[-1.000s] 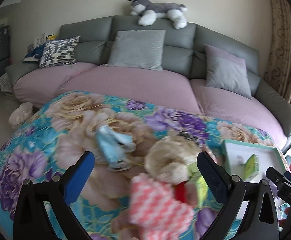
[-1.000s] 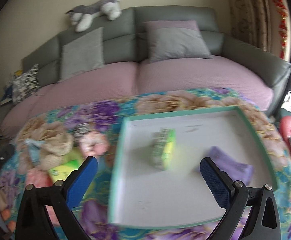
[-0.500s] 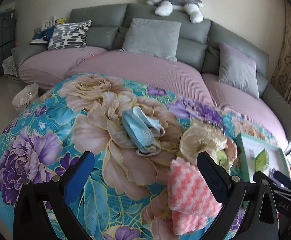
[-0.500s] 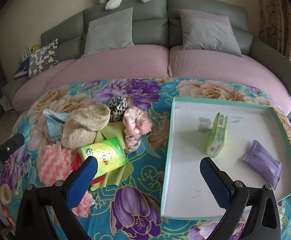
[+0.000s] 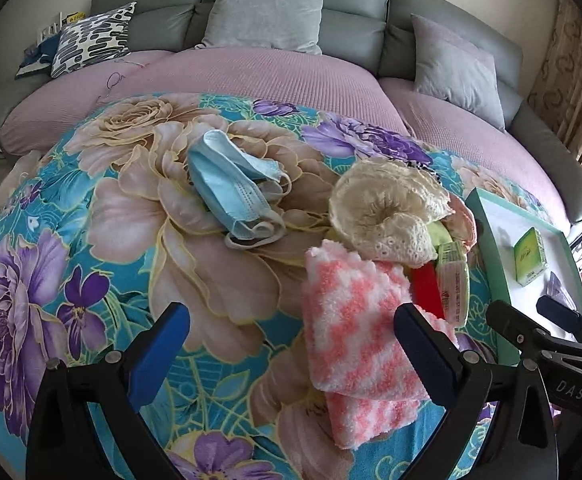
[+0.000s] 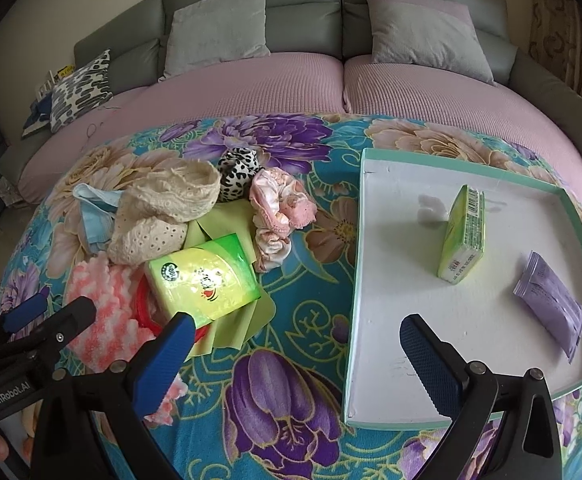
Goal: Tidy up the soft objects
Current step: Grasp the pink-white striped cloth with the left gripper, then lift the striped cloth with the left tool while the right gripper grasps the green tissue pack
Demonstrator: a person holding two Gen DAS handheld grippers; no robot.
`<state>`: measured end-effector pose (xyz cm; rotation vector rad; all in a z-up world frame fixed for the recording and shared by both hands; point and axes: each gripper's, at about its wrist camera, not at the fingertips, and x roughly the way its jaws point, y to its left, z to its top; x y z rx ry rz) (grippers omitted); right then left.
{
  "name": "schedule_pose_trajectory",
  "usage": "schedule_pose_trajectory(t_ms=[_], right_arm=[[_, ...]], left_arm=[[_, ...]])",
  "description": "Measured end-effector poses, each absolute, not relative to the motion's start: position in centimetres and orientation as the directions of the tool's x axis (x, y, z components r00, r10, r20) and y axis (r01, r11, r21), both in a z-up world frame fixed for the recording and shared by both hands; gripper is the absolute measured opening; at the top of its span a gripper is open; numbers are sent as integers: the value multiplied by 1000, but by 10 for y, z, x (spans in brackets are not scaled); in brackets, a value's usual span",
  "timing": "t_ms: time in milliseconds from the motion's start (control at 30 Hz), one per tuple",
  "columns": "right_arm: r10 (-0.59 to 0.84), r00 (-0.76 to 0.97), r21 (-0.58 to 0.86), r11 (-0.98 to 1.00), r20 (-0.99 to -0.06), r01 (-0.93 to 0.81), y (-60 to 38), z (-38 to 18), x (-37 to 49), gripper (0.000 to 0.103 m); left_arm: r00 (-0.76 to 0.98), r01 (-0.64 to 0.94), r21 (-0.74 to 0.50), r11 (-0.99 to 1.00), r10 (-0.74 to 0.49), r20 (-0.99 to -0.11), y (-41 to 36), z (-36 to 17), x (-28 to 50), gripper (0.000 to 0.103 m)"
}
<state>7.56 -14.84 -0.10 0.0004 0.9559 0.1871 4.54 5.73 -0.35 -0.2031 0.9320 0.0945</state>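
— Left wrist view first: what sits ahead of the left gripper point(image 5: 289, 338)?

— Its jaws are spread wide and hold nothing. A pink-and-white fuzzy cloth point(image 5: 357, 320) lies folded on the floral tablecloth point(image 5: 103, 216), just past the right fingertip, long axis running away from the camera. It looks light and limp; I'd pinch the near folded edge. Blue face masks point(image 5: 231, 184) lie farther off.

— And the right wrist view?

— The right gripper point(image 6: 297, 340) is also wide open and empty, straddling the tray point(image 6: 355, 264) edge. A green tissue pack point(image 6: 203, 280) rests on the heap at left, squashy, slanting left to right.
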Motion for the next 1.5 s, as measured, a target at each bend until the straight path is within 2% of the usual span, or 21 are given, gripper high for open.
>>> schedule_pose_trajectory(t_ms=[67,133,267,333,467,533,633,733,1200,1500], right_arm=[[154,564,82,985,-811,-152,-150,-1,76,103],[152,566,84,986,-810,-145,-152,0,76,103],[147,561,92,988,-815,-124,-157,-2,77,103],[144,559,95,989,-817,-117,-159,-2,78,103],[143,558,95,989,-817,-114,-160,-2,78,103],[144,558,94,989,-818,-116,-159,-2,77,103],[145,557,94,988,-818,-119,-158,-2,77,103],[145,557,94,988,-818,-119,-158,-2,77,103],[164,566,108,985,-808,-131,-158,-1,78,103],[214,557,128,973,-802,-190,-145,-4,77,103]], left_arm=[[598,-160,-135,978,-13,-802,55,-3,45,92],[597,-151,-136,979,-19,-802,53,-2,45,76],[590,-114,-196,974,-92,-802,50,-3,47,60],[588,-100,-201,975,-105,-802,46,-3,48,49],[583,-70,-221,973,-140,-800,40,-4,49,38],[582,-62,-231,971,-153,-798,39,-5,49,25],[587,-58,-236,970,-158,-794,39,-3,48,17],[594,-50,-239,970,-164,-788,40,-1,46,14],[677,-16,-246,969,-171,-716,49,33,30,12],[754,-148,-271,951,-69,-653,88,56,12,12]])
